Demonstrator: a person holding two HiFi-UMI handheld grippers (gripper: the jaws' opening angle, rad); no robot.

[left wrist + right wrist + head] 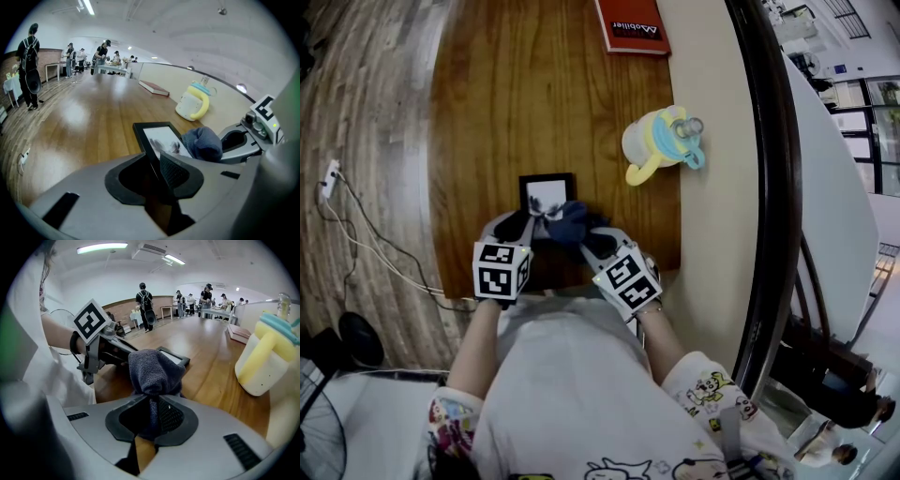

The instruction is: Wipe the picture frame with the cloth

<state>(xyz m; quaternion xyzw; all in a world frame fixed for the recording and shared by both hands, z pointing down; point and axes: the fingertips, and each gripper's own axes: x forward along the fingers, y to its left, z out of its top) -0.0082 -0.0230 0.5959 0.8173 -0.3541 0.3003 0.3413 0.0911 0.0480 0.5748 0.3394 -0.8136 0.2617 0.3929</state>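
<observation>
Wiping seems under way: the left hand-held gripper clamps the picture frame, and the right hand-held gripper holds the cloth pinched at its right edge.

You are looking at one picture frame, one cloth, one sippy cup and one red book on one table.

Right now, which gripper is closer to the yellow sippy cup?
Right. The right gripper, jaws shut on the cloth, sits on the side of the picture frame toward the cup; the left gripper grips the frame's near edge, farther away.
</observation>
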